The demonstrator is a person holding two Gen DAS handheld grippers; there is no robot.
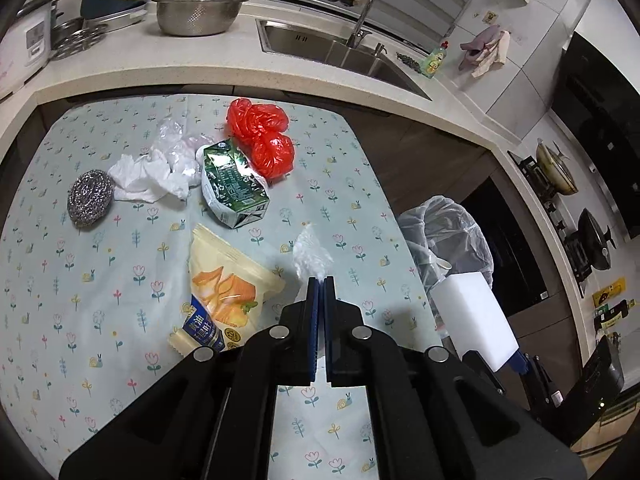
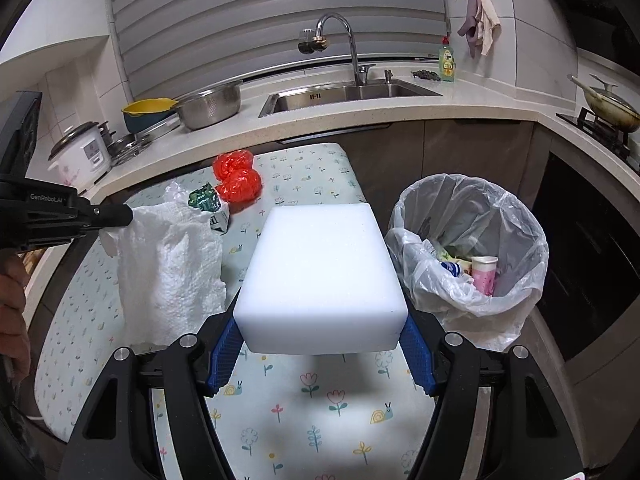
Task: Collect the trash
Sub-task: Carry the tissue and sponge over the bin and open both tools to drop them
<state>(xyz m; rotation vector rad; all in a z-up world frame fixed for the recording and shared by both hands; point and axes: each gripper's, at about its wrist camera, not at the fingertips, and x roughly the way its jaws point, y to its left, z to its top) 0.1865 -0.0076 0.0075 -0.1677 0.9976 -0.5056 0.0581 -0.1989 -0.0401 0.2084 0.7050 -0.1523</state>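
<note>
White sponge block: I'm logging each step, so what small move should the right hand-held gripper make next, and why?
Probably carry the white sponge block rightward over the lined trash bin. The right hand-held gripper is clamped on it above the floral tablecloth, and the bin stands open just to its right.

White sponge; red bags; green carton; silver scourer; pale blue cloth with flowers and snails; blue pads.

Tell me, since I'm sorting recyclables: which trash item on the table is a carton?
The green milk carton, boxy and printed, lying between the white tissue and red bags.
</note>
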